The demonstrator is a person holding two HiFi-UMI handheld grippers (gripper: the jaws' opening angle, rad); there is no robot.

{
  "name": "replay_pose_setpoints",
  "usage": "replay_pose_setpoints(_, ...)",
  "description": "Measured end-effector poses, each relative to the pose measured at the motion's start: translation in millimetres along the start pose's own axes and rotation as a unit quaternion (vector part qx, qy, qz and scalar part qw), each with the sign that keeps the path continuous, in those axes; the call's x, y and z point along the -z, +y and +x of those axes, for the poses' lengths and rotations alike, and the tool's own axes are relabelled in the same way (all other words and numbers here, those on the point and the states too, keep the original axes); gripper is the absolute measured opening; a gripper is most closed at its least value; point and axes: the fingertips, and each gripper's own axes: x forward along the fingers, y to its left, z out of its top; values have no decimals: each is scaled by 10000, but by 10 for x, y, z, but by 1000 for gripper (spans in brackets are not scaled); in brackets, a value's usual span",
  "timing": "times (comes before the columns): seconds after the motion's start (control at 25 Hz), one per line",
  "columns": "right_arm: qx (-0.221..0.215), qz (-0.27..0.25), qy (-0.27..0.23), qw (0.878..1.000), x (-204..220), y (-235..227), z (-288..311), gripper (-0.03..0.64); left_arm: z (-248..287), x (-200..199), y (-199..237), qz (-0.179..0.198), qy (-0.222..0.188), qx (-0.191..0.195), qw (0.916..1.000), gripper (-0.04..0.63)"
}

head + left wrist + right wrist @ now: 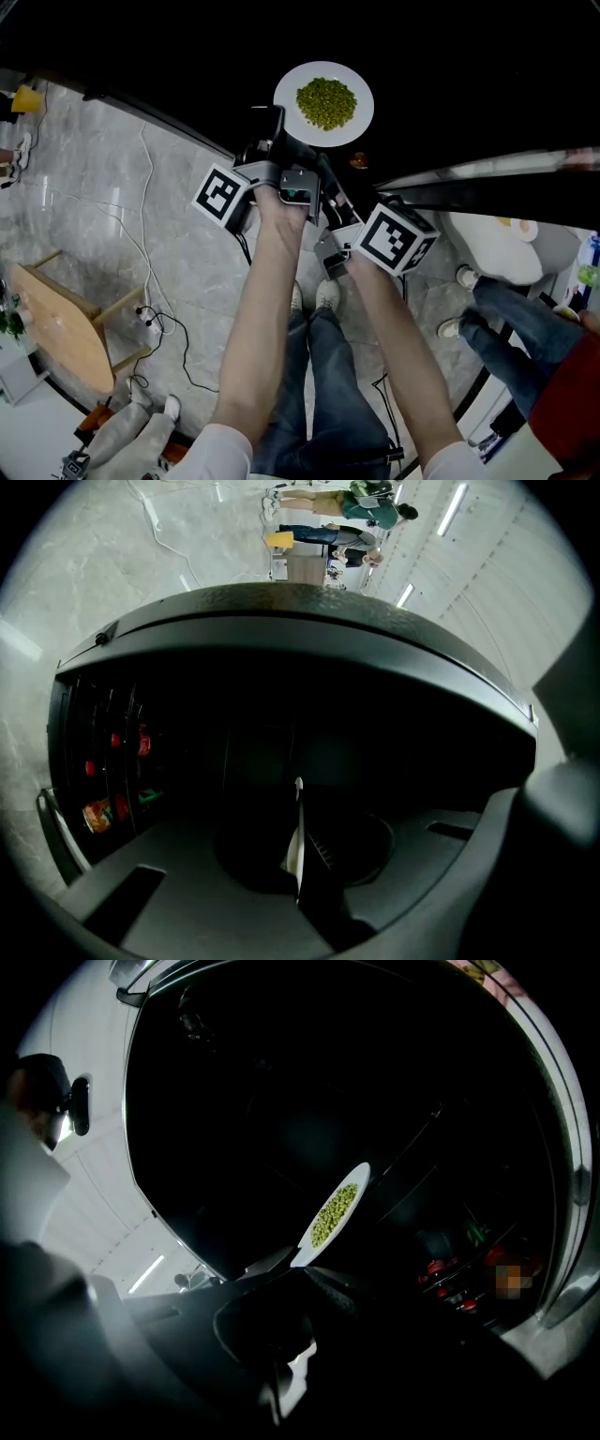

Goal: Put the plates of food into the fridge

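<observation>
My left tongs point(298, 846) are clamped on a white plate point(292, 89) of green peas point(326, 101). I am holding it level at the mouth of the fridge point(281, 621), with black interior behind it. The grip is on the part of the rim facing away from the fridge, and in the left gripper view the plate shows only as a thin white sliver between the jaws.

My right tongs point(279, 1344) hang just short of the fridge mouth, beside the left pair, and hold nothing that I can see. The right gripper view is so dark around the jaws that I cannot tell whether they are apart or together.

I judge the plate to be stiff, smooth and breakable, and heavy enough to sag from a grip on one edge. The peas are loose and would roll off at a slight tilt, so it needs carrying flat. A second hold on the rim would steady it.

Most of the fridge is lost in shadow, and I cannot make out a shelf or a free spot inside it. Only some red-topped containers point(114, 761) show, in racks at one side of the opening. Their labels are too small to read. Another person's legs point(511, 314) stand beside the fridge, cut off at the frame's edge.
</observation>
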Motion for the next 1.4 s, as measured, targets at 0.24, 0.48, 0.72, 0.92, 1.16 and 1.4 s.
replay_pose_setpoints(0.24,-78,-265,148,9995,-1,38,21,8,-3,7,-33,25,55,-71,10000,23)
replay_pose_setpoints(0.48,-152,-415,279,9986,-22,21,80,8,54,4,-42,147,131,-127,9997,23)
replay_pose_setpoints(0.72,-113,-441,244,9987,-70,-12,56,8,21,33,-31,-223,186,47,9996,23)
replay_pose_setpoints(0.92,-57,-495,217,9985,-129,-46,150,8,44,-31,-29,-211,298,45,9993,23)
replay_pose_setpoints(1.16,47,-650,227,9976,-134,-60,175,8,-26,38,-28,34,637,-47,9979,23)
replay_pose_setpoints(1.4,104,-692,167,9974,-165,-65,210,8,-123,84,-50,367,684,-111,9969,23)
